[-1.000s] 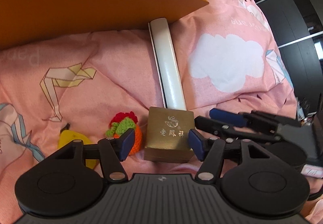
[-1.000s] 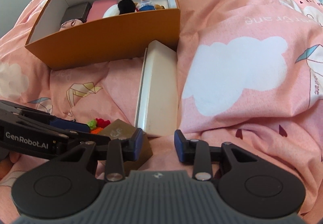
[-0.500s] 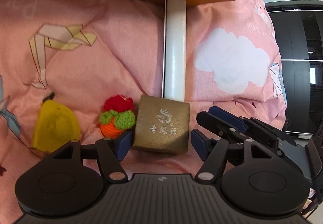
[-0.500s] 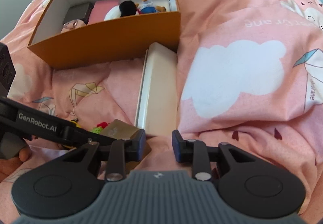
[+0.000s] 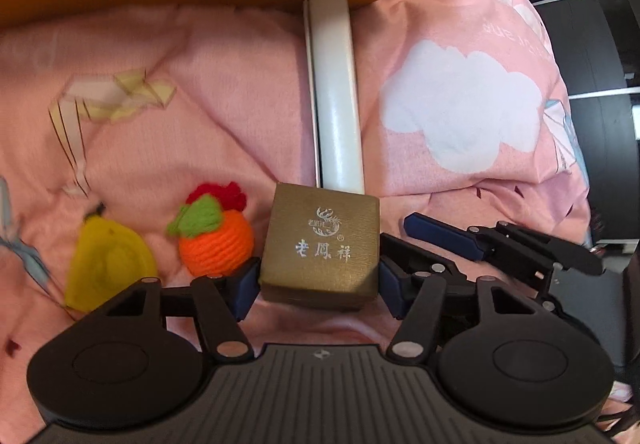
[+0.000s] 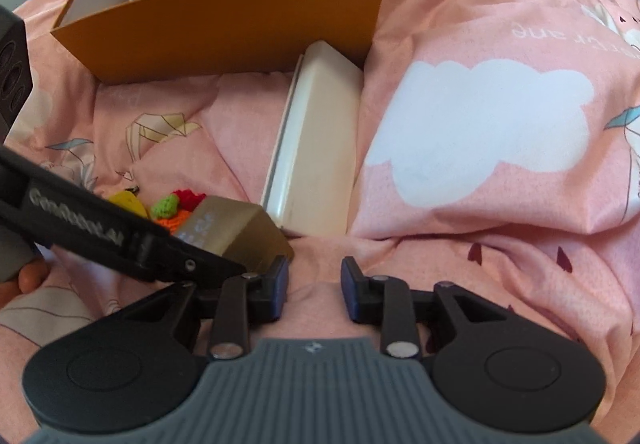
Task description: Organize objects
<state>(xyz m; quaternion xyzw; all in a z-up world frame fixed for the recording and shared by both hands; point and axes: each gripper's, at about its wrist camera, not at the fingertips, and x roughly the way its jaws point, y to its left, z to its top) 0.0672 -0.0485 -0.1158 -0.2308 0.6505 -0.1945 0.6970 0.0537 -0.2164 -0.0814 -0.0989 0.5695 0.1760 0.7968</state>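
Now left gripper (image 5: 319, 286) fingers clasping gold box (image 5: 322, 246)

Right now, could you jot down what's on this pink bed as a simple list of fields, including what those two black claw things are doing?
surface: pink quilt with cloud prints
left gripper: fingers on either side of the square gold box, seemingly touching
right gripper: open, holding nothing, beside the gold box
container: orange cardboard box, open, plush toys inside
long item: white rectangular case, one end by the orange box
loose toys: orange crocheted fruit, yellow pear-shaped toy, both left of the gold box
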